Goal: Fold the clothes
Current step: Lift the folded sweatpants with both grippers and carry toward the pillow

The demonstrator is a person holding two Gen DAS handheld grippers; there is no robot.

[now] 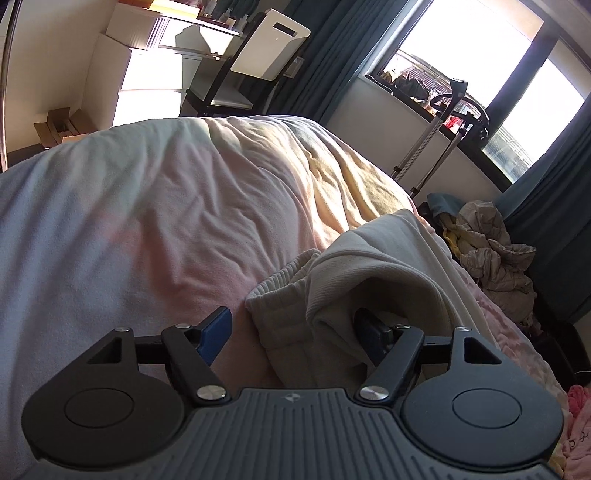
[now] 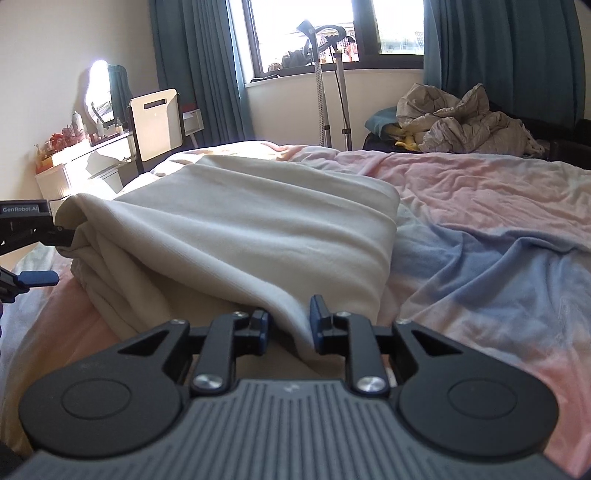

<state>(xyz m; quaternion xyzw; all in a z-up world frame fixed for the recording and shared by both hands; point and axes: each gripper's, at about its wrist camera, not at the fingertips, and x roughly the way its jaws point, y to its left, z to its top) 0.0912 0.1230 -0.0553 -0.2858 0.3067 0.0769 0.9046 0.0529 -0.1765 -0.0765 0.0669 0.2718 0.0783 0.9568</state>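
Across the frame's middle on the pink bedspread (image 2: pixel 480 206): cream garment (image 2: pixel 240 221), folded, soft, limp, light, likely to sag. Best pinched at corners. Left gripper (image 1: pixel 291 334) spread wide, cloth draped on one finger; right gripper (image 2: pixel 288 321) parted around lower hem, unpinched.

The folded garment (image 2: pixel 236 221) lies on the bed (image 2: pixel 480 206) — crumpled bedding (image 2: pixel 461 122) heaped behind, under the window (image 2: pixel 314 33).
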